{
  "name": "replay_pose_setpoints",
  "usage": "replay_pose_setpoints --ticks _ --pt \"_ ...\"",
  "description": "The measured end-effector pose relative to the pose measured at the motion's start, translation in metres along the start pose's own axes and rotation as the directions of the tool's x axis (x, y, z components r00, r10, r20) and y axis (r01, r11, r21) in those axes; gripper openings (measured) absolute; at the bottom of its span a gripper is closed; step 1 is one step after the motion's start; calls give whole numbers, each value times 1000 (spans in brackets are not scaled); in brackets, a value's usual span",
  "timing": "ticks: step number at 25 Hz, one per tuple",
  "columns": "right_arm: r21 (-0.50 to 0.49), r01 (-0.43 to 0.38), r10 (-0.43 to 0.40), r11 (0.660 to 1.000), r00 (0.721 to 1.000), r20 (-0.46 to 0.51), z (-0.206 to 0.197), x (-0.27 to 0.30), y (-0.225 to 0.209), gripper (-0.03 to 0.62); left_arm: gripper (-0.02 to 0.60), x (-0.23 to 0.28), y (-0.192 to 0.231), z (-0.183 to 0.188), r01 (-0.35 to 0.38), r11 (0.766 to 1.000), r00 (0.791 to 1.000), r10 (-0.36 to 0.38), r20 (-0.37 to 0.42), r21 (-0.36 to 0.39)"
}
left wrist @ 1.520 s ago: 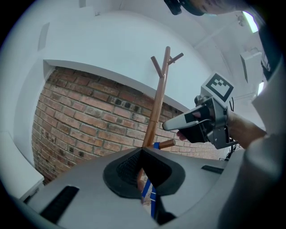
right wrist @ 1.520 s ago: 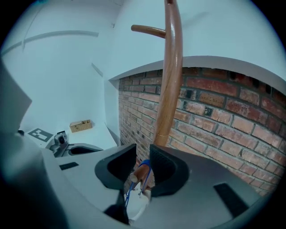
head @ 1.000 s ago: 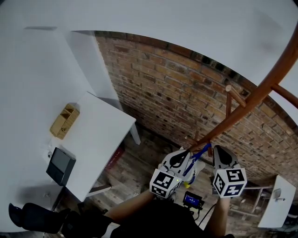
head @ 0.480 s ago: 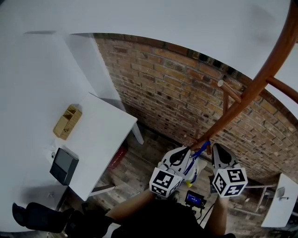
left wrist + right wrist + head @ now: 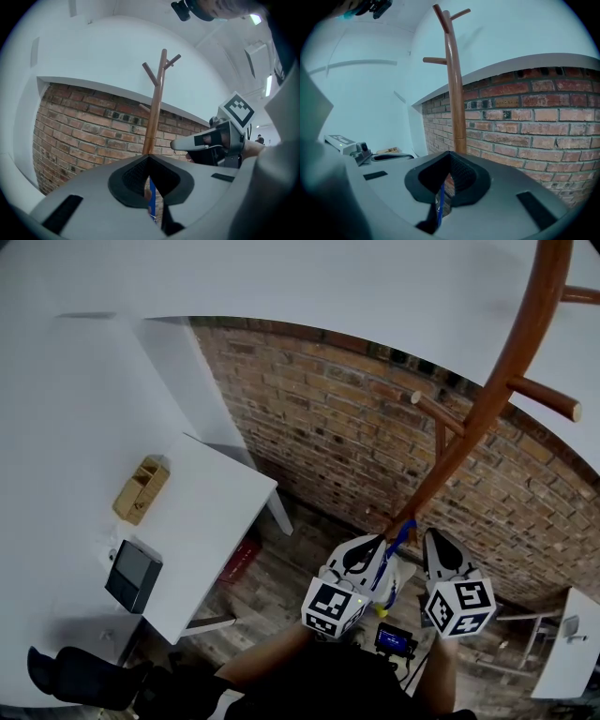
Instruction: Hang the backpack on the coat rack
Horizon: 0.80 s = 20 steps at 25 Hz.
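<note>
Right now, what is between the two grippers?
A blue strap runs between the left gripper and the right gripper, and both are shut on it. The head view shows this, with the coat rack standing just beyond.

coat rack [image 5: 497, 390] before wall [image 5: 319, 418] | table [image 5: 216, 512] left — box [image 5: 141, 490] on it | strap [image 5: 403, 538] between left gripper [image 5: 375, 545] and right gripper [image 5: 433, 542]

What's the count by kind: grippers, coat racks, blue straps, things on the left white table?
Grippers: 2, left gripper, right gripper
Coat rack: 1
Blue strap: 1
Wooden box: 1
Dark device: 1
Total: 6
</note>
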State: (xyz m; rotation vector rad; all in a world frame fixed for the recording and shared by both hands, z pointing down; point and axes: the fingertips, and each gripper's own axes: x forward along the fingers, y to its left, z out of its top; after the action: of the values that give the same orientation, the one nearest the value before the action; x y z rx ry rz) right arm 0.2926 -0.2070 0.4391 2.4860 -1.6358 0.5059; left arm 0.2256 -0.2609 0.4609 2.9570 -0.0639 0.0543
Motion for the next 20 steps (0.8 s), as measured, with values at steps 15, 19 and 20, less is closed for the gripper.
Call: replay_pose_setpoints --ticks 15,19,20 --pt "7 -48 47 999 996 77 -6 -24 0 12 6 -4 -20 9 -76 996 997 75 31 40" --pt "38 -65 62 997 994 85 -12 -27 -1 12 6 -6 -22 7 -104 994 994 103 28 42" --pt "50 -74 69 996 994 87 -14 -28 -2 12 6 -7 -23 6 -112 993 993 111 26 43"
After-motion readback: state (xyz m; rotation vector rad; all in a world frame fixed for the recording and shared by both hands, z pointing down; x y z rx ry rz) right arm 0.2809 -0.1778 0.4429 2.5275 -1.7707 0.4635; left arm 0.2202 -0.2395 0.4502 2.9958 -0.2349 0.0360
